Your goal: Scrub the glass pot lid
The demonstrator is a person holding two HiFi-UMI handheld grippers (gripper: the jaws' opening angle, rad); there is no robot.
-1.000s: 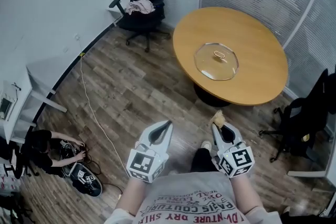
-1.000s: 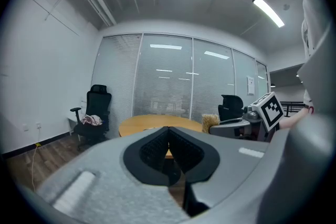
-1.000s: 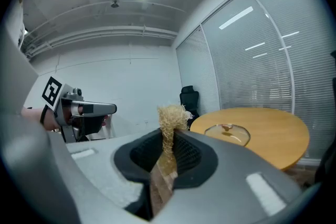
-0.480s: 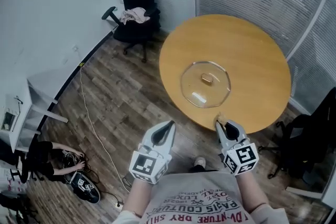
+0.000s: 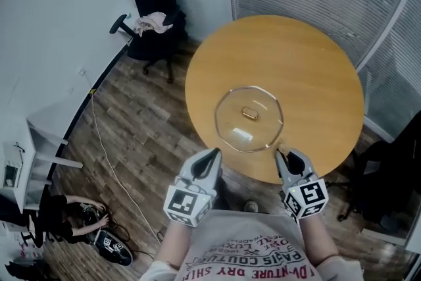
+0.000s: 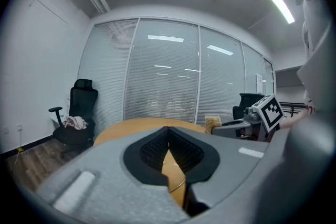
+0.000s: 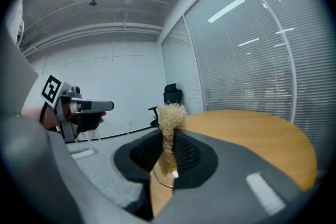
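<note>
lid: glass pot lid point(image 5: 248, 118) lies flat on the table point(image 5: 316, 56), knob up, close to the near edge and within reach for scrubbing.
right hand-held gripper point(image 5: 281, 155): clenched on a tan fibre scrubber point(image 7: 168, 122), tuft past the tips, just short of the lid's rim.
left hand-held gripper point(image 5: 213, 154): jaws closed, empty, off the near edge; probably there to steady the lid.
room: far half of the table is free; a hard push could slide the lid off the near edge.

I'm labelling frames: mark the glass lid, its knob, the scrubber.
glass lid point(image 5: 229, 119): head view, pane left of knob.
knob point(image 5: 250, 113): head view, its top.
scrubber point(image 7: 170, 113): right gripper view, frayed tuft.
</note>
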